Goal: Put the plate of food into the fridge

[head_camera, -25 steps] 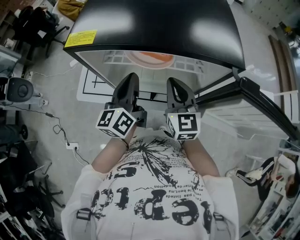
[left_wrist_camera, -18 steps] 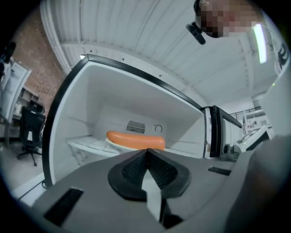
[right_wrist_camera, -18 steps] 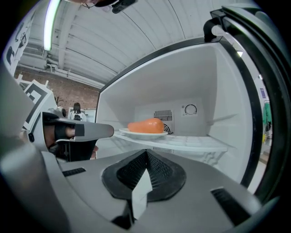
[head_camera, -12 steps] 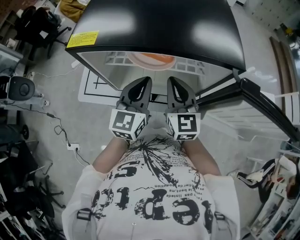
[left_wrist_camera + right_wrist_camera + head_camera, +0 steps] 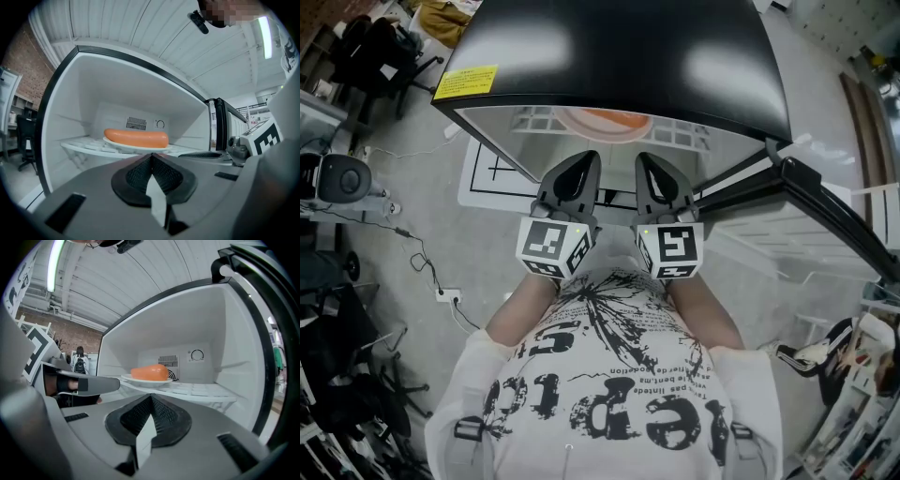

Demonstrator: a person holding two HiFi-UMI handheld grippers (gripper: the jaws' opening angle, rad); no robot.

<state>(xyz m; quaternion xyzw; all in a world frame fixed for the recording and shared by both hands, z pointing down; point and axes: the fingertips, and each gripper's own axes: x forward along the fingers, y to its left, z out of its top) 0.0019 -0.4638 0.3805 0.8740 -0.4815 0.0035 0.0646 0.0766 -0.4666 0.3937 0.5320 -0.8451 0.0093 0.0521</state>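
A white plate (image 5: 136,148) with an orange sausage (image 5: 136,138) rests on the white shelf (image 5: 82,145) inside the open fridge. The right gripper view shows the same plate (image 5: 147,381) and sausage (image 5: 150,372) further left. From the head view, a slice of the plate (image 5: 602,119) peeks out under the fridge's black top (image 5: 619,47). My left gripper (image 5: 584,159) and right gripper (image 5: 645,160) hang side by side in front of the opening, pointing level at it. Both are shut with nothing between the jaws, well short of the plate.
The fridge door (image 5: 811,192) stands swung open to the right, its white racks (image 5: 778,248) facing me. A white floor mat with black lines (image 5: 487,173) lies left of the fridge. Cables and a power strip (image 5: 442,293) trail over the floor at left, near chairs.
My left gripper has rolled upright and shifted right, closer to the right gripper. The right gripper has kept still. Plate and sausage stay on the shelf.
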